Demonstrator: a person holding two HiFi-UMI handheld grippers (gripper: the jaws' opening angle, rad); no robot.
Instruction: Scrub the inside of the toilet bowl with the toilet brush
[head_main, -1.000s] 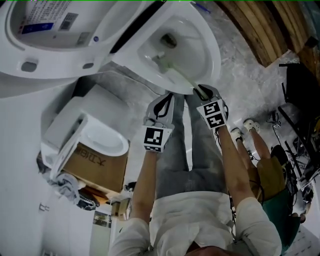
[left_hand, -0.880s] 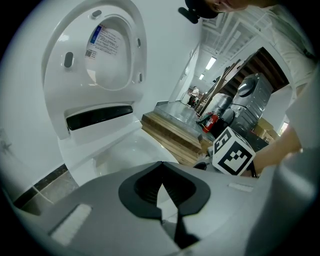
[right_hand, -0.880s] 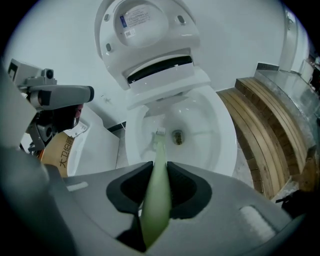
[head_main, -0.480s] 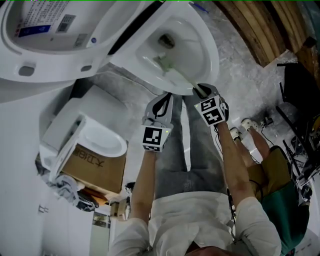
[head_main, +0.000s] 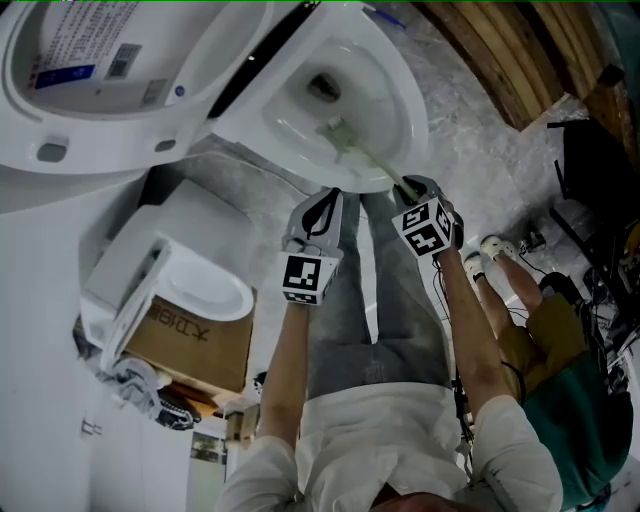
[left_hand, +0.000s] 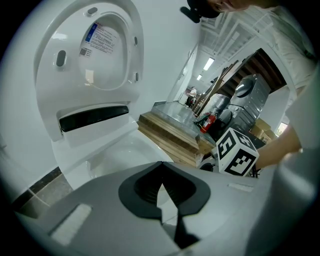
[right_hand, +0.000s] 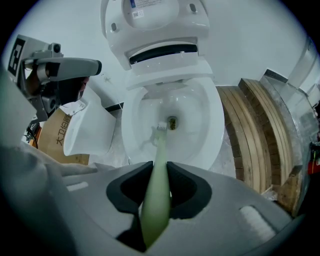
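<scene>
The right gripper (right_hand: 159, 172) is clamped on the pale green handle of the brush (right_hand: 156, 200); the handle runs out between the jaws, crosses the near rim of the bowl (right_hand: 218, 117) and slopes down inside; the bristle head lies against the bowl's wall just beside the drain (right_hand: 172, 121). In the head view the same gripper (head_main: 408, 187) hangs at the near rim of the bowl (head_main: 422, 115), with the brush (head_main: 345, 137) reaching in towards the middle.

The left gripper (left_hand: 161, 186) has its jaws together with nothing between them; it (head_main: 324, 197) hangs just beside the right one, outside the bowl, over the person's grey trousers (head_main: 375, 300).

The lid (head_main: 95, 70) is raised and leans back behind the bowl, a printed label on its inner face. To the left a second white toilet (head_main: 200, 280) rests tilted on a cardboard box (head_main: 190, 338), near the bowl but apart from it. To the right curved wooden boards (head_main: 505, 50) lie stacked on the marbled floor (head_main: 470, 150), close along that side of the bowl. Another person's shoes (head_main: 493, 252) show beside the right arm; black gear and cables (head_main: 600, 180) crowd the right edge; a red extinguisher (left_hand: 207, 121) stands beyond the boards.
</scene>
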